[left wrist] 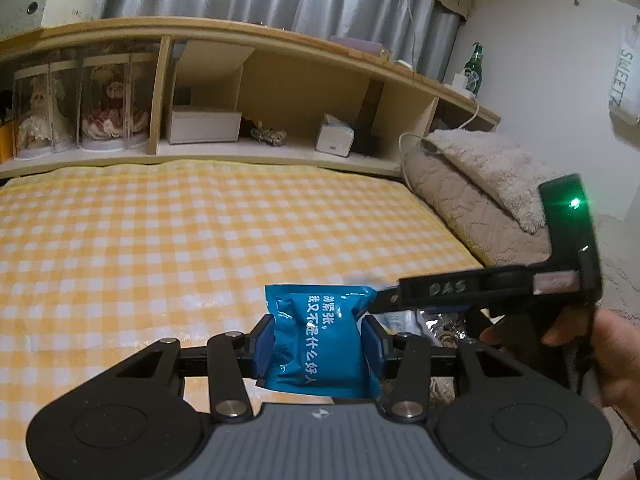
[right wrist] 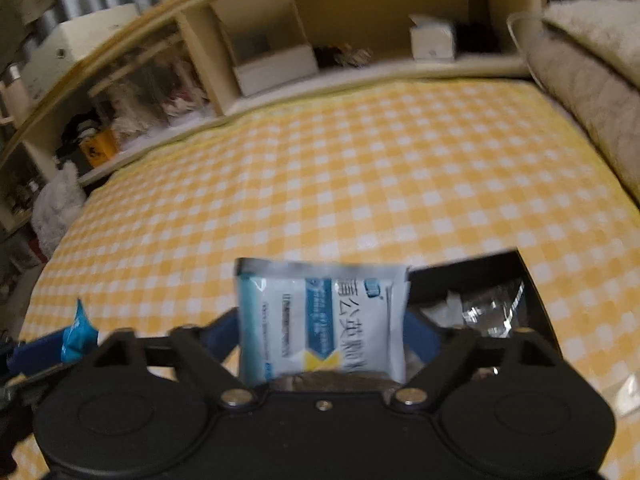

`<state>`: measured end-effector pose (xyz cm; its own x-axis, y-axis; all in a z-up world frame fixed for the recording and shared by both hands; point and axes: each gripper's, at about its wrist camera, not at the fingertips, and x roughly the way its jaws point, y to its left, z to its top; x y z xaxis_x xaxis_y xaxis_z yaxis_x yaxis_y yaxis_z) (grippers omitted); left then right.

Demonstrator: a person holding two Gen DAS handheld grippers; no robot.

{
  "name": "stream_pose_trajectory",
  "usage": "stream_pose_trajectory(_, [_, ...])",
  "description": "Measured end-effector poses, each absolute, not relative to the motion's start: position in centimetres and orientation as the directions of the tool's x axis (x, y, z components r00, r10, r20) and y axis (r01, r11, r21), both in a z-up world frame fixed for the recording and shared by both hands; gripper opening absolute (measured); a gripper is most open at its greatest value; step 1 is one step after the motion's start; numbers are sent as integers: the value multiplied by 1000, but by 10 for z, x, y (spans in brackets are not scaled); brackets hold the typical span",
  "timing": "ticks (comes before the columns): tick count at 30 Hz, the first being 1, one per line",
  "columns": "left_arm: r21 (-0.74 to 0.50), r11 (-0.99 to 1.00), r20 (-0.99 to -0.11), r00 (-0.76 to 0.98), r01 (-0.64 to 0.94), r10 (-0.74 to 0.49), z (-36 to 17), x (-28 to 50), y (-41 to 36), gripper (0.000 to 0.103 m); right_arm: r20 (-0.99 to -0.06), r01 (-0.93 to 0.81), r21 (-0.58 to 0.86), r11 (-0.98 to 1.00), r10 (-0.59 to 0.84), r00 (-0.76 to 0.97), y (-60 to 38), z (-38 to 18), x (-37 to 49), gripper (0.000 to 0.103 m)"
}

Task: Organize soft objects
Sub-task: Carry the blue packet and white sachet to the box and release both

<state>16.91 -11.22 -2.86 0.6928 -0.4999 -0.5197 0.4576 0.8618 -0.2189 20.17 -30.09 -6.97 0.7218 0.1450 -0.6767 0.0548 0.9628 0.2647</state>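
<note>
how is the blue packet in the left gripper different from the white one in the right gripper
The blue packet is solid bright blue with white characters; the white packet is pale with blue bands and a yellow mark. The blue packet looks puffed and crinkled, the white packet flatter with a straight top seam. Both stand upright, pinched at their sides by the left gripper and right gripper, above the yellow checked cloth.

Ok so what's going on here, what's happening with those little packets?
A person is holding a gripper in each hand above a yellow checked cloth. The left gripper is shut on a blue packet; the right gripper is shut on a white packet. A dark box of wrapped items sits just right of them.
</note>
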Motion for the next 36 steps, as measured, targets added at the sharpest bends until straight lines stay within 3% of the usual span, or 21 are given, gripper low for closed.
stream_pose_trajectory(8, [-208,852,-534,674,480,-510,-32,177,-124,47,-642,47,323,945,182,745,-320,-61,196,86])
stream_pose_trajectory(11, [-211,851,-530,675,481,-513,-30,179,-127,47,-638,54,312,948,167,752,-322,-64,200,75])
stream_pose_trajectory(13, [-209,851,-531,675,482,-513,-31,179,-128,47,-642,43,303,952,171,747,-321,-68,209,57])
stream_pose_trajectory(15, [-202,853,-536,674,481,-507,-31,180,-128,47,-660,32,278,960,167,733,-316,-76,216,53])
stream_pose_trajectory(23, [-187,852,-554,664,489,-502,-33,188,-131,47,-747,-83,177,981,188,637,-287,-105,223,49])
stream_pose_trajectory(25, [-178,848,-557,659,499,-505,-33,190,-135,47,-752,-79,209,975,212,624,-292,-100,221,48])
stream_pose_trajectory(36, [-193,806,-599,583,560,-549,-45,211,-191,47,-647,84,358,930,182,741,-358,-45,183,58])
